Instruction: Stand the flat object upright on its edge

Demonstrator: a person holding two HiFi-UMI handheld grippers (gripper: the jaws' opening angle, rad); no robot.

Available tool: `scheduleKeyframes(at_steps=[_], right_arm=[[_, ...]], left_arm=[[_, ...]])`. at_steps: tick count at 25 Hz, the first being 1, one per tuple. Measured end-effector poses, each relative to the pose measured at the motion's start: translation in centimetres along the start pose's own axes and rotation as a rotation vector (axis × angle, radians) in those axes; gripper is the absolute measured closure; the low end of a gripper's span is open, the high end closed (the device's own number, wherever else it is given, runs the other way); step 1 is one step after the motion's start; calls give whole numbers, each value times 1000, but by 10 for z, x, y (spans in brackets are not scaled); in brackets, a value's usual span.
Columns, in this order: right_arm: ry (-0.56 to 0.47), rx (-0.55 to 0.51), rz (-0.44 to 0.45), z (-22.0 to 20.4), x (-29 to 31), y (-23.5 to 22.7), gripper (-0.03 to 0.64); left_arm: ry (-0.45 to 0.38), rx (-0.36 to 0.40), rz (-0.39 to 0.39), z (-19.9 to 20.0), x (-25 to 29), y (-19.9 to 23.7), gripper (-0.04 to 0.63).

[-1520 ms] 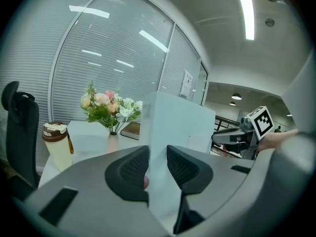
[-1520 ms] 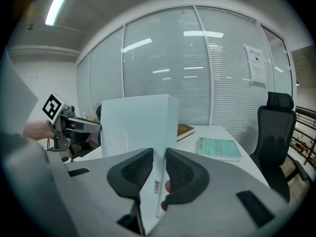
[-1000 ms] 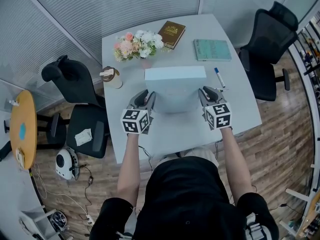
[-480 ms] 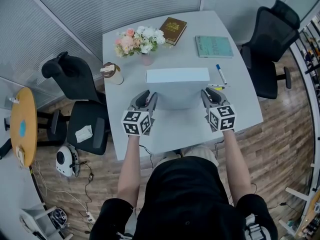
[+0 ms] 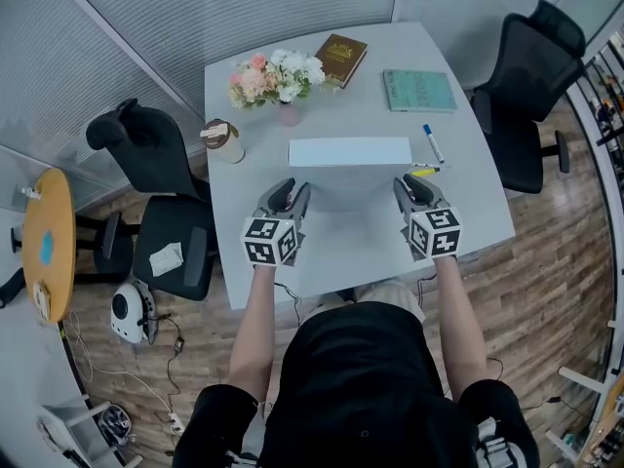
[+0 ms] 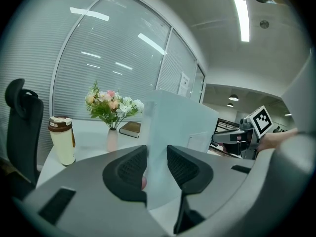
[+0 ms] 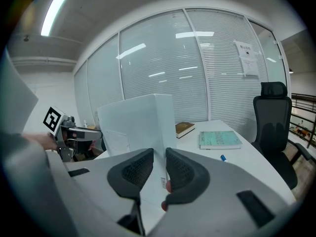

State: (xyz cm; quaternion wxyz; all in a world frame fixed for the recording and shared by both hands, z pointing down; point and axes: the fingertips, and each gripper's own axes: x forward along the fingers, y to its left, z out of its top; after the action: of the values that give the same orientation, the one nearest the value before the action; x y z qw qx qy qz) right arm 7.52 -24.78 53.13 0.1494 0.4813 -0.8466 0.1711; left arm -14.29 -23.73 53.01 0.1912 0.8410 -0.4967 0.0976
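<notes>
Bright, even office light. Long white ceiling strip light point(image 6: 240, 11) glares. Both gripper views fisheye-bent, dark vignette; near foreground soft.

You have no legible text in these views. The brown book point(image 5: 340, 58), upper centre of the head view, carries gilt lettering too small to read. The teal book point(image 5: 418, 90) to its right shows print, unreadable. The notice point(image 7: 245, 53), upper right of the right gripper view, is illegible, as is the sticker point(image 7: 162, 182) on the flat box point(image 7: 136, 120). The left gripper point(image 5: 290, 192) and right gripper point(image 5: 410, 185) bear only black-and-white square markers.
</notes>
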Motion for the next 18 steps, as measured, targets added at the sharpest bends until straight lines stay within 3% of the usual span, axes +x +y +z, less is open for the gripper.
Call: scheduleKeyframes(at_steps=[18], right_arm=[[-9, 25, -18, -3, -16, 8, 535]], left_arm=[[-27, 13, -4, -5, -17, -7, 445]])
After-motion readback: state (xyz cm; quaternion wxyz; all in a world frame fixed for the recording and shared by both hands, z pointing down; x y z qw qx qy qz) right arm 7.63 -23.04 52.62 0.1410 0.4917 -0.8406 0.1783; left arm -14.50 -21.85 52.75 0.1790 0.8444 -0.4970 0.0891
